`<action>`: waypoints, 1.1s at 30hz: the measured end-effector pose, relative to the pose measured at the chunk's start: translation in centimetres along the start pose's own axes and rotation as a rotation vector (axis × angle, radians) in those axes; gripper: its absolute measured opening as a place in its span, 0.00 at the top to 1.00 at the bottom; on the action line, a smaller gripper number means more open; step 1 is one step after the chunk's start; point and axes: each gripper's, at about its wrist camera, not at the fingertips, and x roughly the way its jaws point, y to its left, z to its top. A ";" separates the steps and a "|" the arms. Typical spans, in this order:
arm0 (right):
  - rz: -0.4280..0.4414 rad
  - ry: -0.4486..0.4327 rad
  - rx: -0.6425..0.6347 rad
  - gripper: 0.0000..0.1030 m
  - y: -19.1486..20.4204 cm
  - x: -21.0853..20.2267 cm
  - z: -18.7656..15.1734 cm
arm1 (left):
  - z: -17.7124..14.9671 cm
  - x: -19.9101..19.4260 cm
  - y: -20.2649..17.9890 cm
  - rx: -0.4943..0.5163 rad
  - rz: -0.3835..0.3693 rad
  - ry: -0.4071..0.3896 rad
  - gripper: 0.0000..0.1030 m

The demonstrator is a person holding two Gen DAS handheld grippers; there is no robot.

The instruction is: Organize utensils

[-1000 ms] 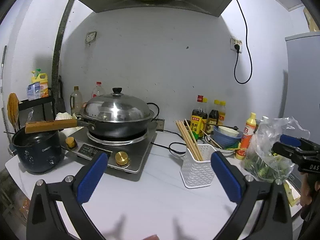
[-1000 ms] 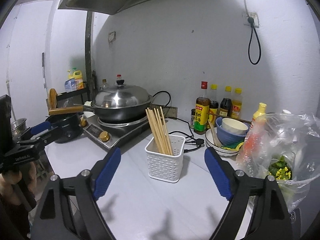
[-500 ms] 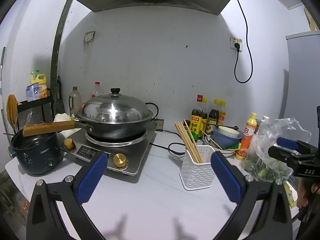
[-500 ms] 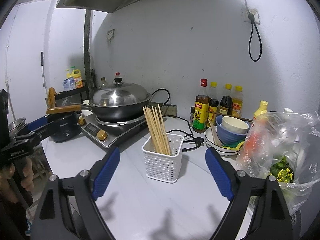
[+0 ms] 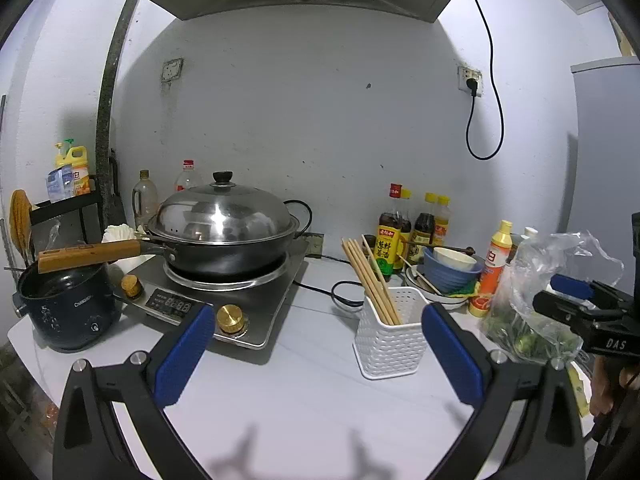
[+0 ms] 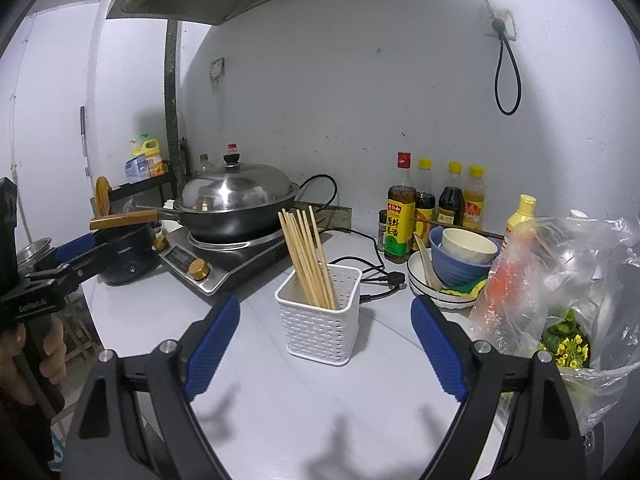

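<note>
Both tools, left (image 5: 316, 344) and right (image 6: 325, 338), spread wide, empty, above desk (image 6: 372, 400); may tip light white basket (image 6: 318, 322), spilling leaning chopsticks (image 6: 306, 256).

Bundle of light wooden chopsticks (image 6: 307, 255) stands leaning left in a white perforated square holder (image 6: 318, 322), tips down, upright on the white surface (image 6: 360, 408), near the stove.

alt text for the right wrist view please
An open gripper hovers over a white counter, facing a white basket of chopsticks. A lidded wok sits behind on the left, bottles and stacked bowls on the right.
</note>
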 end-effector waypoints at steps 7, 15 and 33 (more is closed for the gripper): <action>-0.001 -0.001 0.002 0.16 -0.3 0.1 0.0 | 0.2 0.0 0.0 0.000 -0.003 -0.001 0.00; 0.002 -0.006 -0.003 0.16 -0.4 0.1 0.4 | 0.3 -0.1 0.2 -0.001 -0.001 -0.002 0.00; 0.002 -0.003 -0.008 0.16 -0.2 0.2 0.9 | 0.3 -0.4 0.1 -0.002 -0.010 0.001 0.00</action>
